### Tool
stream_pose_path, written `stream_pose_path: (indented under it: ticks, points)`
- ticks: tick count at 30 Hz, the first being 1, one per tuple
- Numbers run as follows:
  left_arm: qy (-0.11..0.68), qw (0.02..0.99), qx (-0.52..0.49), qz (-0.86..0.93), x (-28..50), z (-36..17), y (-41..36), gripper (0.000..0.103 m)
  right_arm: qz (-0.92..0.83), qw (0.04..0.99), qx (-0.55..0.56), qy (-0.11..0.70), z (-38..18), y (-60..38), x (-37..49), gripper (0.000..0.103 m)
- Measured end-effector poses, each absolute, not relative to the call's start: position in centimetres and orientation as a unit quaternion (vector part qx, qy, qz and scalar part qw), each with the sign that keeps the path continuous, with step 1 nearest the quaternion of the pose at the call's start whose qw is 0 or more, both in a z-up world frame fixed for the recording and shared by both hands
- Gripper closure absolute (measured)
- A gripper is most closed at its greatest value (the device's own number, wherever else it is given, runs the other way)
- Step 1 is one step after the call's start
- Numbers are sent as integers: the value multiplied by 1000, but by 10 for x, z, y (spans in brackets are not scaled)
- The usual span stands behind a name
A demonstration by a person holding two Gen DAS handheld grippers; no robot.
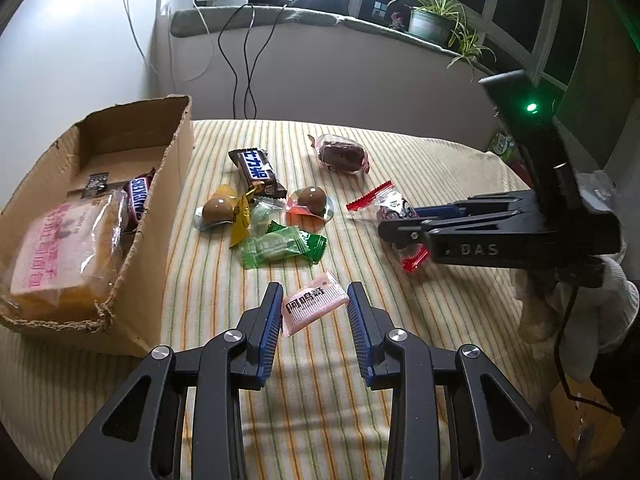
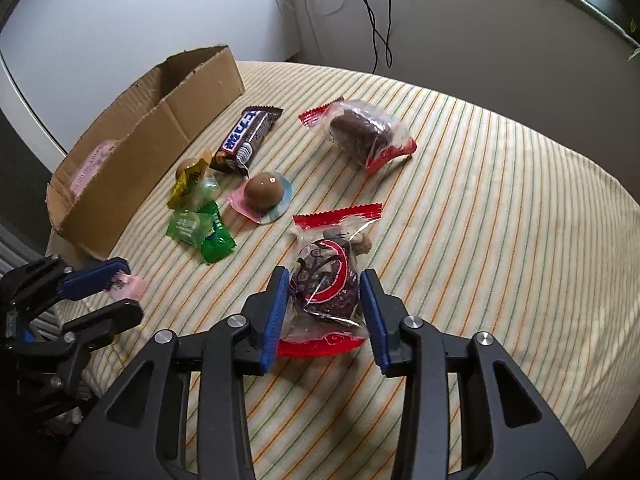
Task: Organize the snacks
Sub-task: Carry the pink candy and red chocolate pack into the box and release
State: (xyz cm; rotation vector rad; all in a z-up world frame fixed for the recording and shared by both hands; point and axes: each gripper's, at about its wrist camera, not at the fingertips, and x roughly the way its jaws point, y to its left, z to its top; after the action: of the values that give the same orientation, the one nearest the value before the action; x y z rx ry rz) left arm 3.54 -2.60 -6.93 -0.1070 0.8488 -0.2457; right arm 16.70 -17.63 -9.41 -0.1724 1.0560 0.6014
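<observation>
On the striped tablecloth (image 1: 420, 168), both grippers gape: left gripper (image 1: 314, 312) around the light pink sachet (image 1: 312, 307), right gripper (image 2: 326, 300) around the crinkly, slippery red-edged clear packet (image 2: 326, 280); grip their middles.

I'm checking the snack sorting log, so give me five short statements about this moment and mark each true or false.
1. The left gripper has its open jaws either side of a small pink wrapped snack. True.
2. The brown cardboard box holds nothing. False: a pink-printed bread pack and a chocolate bar lie inside.
3. The right gripper straddles a clear packet with red ends. True.
4. The brown wrapped chocolate bar on the striped cloth lies beside the box. True.
5. The two green wrapped candies lie inside the box. False: they lie on the cloth.
</observation>
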Motion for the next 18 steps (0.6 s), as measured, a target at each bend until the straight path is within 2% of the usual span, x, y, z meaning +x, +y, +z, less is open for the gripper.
stream_pose_path:
  ticks: [8, 18]
  points:
    - [395, 910, -57, -111, 29, -61, -18, 72, 273, 829, -82, 482, -91, -174, 164, 68]
    - [359, 928, -60, -85, 32, -35, 15, 72, 286, 846, -74, 444, -49, -166, 160, 68]
